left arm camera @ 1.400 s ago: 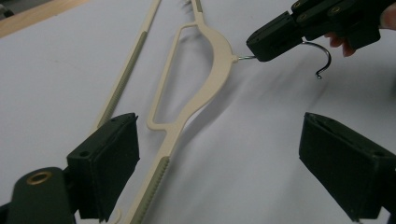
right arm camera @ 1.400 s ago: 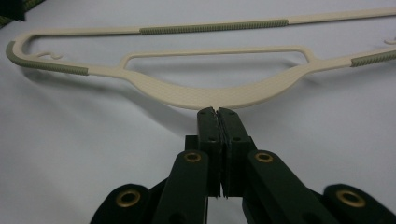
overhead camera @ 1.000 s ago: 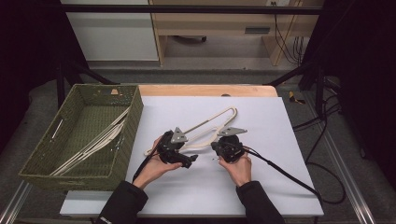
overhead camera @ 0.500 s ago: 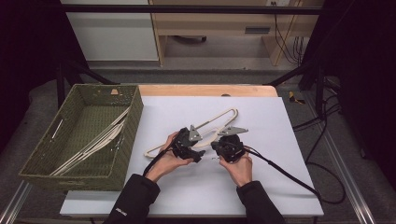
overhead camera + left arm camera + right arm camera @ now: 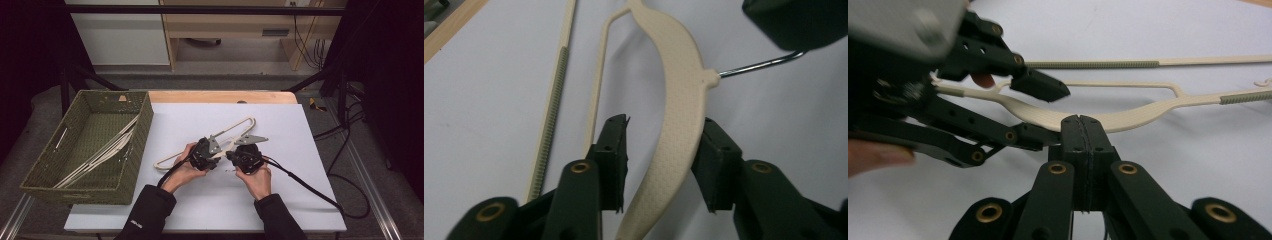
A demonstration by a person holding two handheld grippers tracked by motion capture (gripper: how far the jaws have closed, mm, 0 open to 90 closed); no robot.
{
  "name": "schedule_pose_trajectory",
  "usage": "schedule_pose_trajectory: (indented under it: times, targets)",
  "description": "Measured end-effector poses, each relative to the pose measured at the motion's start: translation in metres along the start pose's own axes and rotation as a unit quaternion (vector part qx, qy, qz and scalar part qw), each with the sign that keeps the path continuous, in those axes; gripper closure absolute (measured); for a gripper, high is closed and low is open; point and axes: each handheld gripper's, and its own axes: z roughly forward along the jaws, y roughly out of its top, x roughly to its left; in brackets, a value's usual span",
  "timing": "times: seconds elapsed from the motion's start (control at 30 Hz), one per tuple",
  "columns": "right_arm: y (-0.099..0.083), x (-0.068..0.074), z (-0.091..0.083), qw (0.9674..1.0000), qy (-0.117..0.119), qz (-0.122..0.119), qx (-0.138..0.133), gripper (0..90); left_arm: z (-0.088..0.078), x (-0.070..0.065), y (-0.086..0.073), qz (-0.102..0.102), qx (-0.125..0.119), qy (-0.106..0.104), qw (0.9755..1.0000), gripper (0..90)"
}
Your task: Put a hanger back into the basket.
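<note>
Now our left hand-held gripper [image 5: 664, 150] has come in from the left, its jaws just closing around the cream hanger [image 5: 210, 145] on the worktop [image 5: 300, 200], not yet pressing; the right hand-held gripper [image 5: 1083, 125] is clamped on its hook, so a two-handed lift looks next.

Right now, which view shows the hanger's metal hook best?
The left gripper view: the hook leaves the hanger sharply. The high view shows the hanger whole; its hook is too small to tell. The right gripper view shows the beam.
</note>
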Motion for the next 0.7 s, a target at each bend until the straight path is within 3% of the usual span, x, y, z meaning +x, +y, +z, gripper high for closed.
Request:
schedule_pose_trajectory:
  times: [0.07, 0.17, 0.3, 0.53, 0.7]
  targets:
    - [0.001, 0.000, -0.002, 1.0000, 0.002, -0.002, -0.001, 90.0, 0.001, -0.002, 0.001, 0.005, 0.000, 0.008, 1.0000, 68.5]
    - [0.000, 0.000, -0.002, 1.0000, -0.007, -0.001, 0.001, 90.0, 0.000, -0.002, 0.002, 0.015, -0.002, 0.013, 0.9998, 70.2]
    - [0.001, -0.001, -0.005, 0.9997, -0.011, -0.008, -0.022, 88.5, -0.006, 0.001, 0.002, 0.015, -0.006, 0.015, 0.9998, 71.8]
    - [0.005, -0.009, -0.023, 0.9963, -0.006, -0.021, -0.083, 64.1, -0.014, 0.005, 0.003, 0.015, -0.015, 0.023, 0.9995, 74.0]
    - [0.005, -0.023, -0.042, 0.9926, -0.018, 0.000, -0.120, 50.0, -0.022, 0.008, 0.006, 0.019, -0.012, 0.027, 0.9994, 76.1]
